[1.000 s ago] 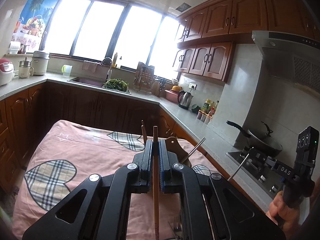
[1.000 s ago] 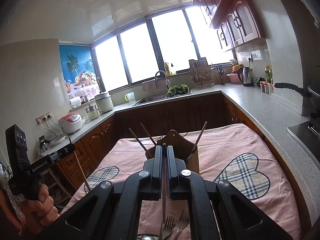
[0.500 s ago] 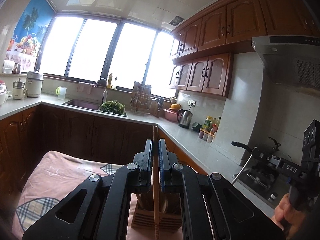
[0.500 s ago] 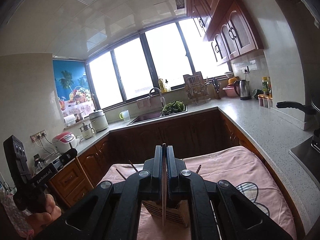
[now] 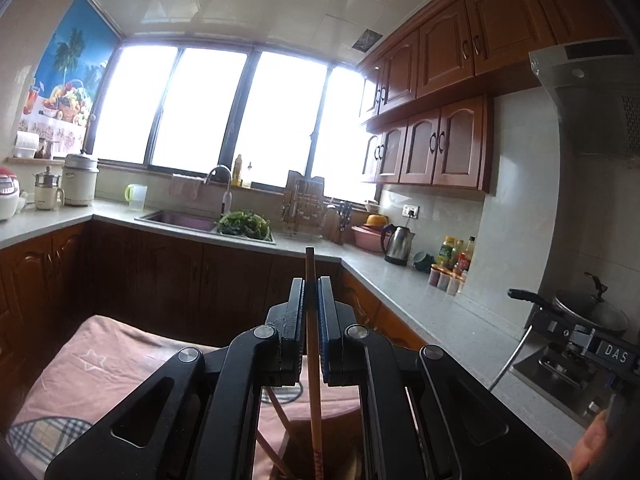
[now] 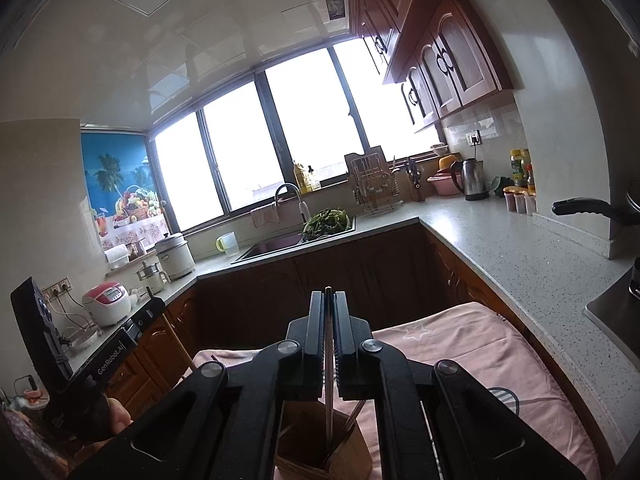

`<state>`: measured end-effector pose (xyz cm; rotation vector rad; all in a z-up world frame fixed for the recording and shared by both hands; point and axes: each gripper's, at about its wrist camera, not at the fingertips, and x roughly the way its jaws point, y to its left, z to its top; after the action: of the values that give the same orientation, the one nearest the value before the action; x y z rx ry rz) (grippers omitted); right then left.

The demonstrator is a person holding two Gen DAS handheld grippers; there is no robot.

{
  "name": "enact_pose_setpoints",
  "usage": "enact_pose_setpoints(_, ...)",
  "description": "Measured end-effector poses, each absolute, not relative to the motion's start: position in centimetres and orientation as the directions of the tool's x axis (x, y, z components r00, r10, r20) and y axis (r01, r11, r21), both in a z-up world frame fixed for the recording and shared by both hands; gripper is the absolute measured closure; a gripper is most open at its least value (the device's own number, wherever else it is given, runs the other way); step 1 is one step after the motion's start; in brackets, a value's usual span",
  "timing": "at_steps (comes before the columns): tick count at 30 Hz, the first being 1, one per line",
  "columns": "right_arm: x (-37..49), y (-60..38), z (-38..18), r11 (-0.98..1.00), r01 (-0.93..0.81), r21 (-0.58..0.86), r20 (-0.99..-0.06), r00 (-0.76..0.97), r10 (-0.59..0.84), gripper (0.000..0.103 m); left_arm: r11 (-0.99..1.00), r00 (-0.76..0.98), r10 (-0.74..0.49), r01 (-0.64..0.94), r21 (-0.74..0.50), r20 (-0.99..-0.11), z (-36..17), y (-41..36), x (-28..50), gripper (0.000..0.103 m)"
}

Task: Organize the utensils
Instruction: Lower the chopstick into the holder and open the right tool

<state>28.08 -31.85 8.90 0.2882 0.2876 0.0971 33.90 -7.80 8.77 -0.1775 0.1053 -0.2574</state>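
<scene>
Your left gripper is pinching a long tan wooden chopstick upright between nearly closed jaws. Your right gripper is clamping a thin grey metal utensil handle, hanging over the brown wooden utensil holder on the pink cloth-covered table.

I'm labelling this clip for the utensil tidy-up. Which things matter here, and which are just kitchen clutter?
In the job:
left gripper
wooden chopstick
right gripper
thin metal utensil
wooden holder

Just there:
kettle
greens
pan
rice cooker
</scene>
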Motion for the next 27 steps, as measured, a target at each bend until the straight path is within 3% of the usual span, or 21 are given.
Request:
enact_pose_setpoints(8,29.2,-30.8,4.8,0.955,-0.043,0.294,-0.338,0.93,0.146,0.099,0.957,0.965,-0.258,0.249,-0.149,-0.045,9.0,-8.1,34.0,0.098)
enact_pose_setpoints(14,29.4,-31.0,4.8,0.954,-0.041,0.297,-0.328,0.934,0.142,0.099,0.953,0.965,-0.26,0.252,-0.166,-0.03,9.3,-7.9,34.5,0.098)
enact_pose_setpoints(27,30.4,-30.6,2.8,0.952,-0.042,0.303,-0.368,0.916,0.158,0.099,0.956,0.956,-0.261,0.237,-0.172,-0.133,5.0,-8.6,35.5,0.098)
